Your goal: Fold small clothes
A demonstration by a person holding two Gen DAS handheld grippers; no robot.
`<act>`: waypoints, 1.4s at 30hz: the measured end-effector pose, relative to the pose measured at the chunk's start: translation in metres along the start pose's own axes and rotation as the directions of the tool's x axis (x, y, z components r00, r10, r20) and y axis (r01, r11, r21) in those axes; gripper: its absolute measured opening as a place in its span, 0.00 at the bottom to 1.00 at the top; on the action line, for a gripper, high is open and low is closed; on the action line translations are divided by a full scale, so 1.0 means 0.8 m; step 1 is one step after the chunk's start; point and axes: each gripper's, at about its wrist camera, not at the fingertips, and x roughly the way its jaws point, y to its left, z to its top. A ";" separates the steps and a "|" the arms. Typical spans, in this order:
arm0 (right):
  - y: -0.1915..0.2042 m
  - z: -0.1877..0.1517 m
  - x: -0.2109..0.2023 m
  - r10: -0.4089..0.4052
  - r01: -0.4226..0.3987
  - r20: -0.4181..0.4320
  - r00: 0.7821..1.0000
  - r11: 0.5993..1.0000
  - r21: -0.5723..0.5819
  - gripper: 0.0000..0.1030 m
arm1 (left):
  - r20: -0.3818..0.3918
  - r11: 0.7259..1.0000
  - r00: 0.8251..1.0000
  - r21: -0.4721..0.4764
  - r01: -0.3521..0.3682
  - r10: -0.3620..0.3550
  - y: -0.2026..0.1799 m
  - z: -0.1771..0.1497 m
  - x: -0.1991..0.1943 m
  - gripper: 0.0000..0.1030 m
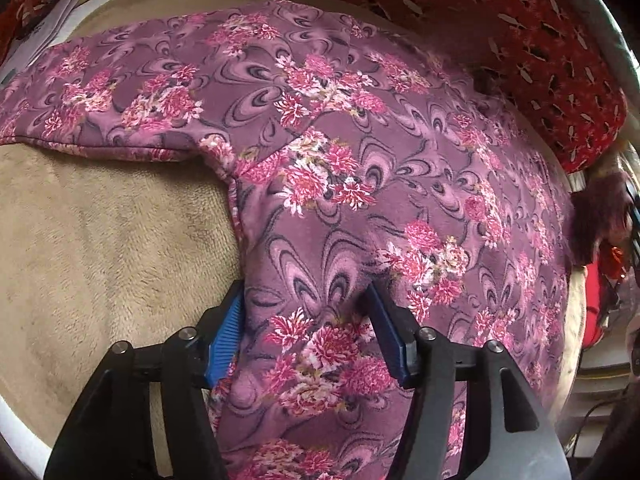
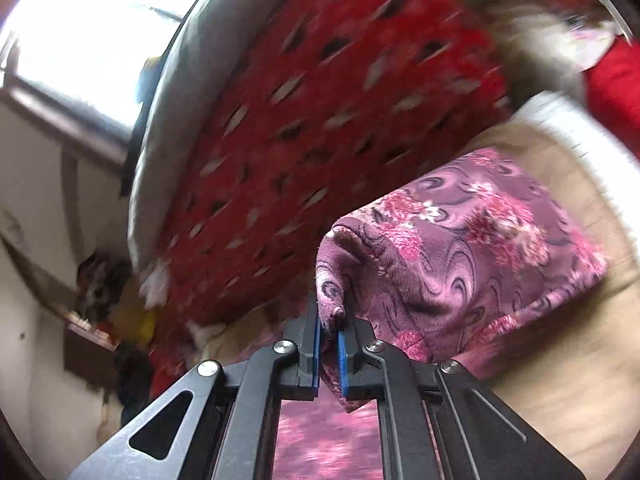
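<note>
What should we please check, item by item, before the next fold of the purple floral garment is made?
1. Right gripper has cloth: ok, shut on a pinched edge of the purple floral fleece garment.
2. Left gripper holds the garment: not ok, jaws apart, its blue ribbed pads straddling the cloth without pressing.
3. Garment lies flat on the beige plush blanket: ok in the left view, sleeve spread.
4. Red patterned cushion clear of the fold path: cannot tell, it lies close behind.
5. Only one layer pinched at right: cannot tell.
</note>
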 end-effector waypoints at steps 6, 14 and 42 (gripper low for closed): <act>0.076 -0.061 0.092 0.045 -0.052 -0.129 0.991 0.997 -0.055 0.06 | -0.017 0.995 0.995 -0.018 0.099 -0.099 0.023 -0.002 -0.016 0.58; 0.149 -0.153 0.186 0.095 -0.121 -0.264 0.960 0.989 -0.084 0.11 | -0.011 0.988 0.989 -0.028 0.149 -0.149 0.052 -0.006 -0.041 0.58; -0.066 -0.117 0.002 0.032 -0.026 -0.101 0.994 0.998 0.061 0.37 | 0.014 0.949 0.957 -0.129 0.289 -0.290 -0.116 0.119 0.006 0.07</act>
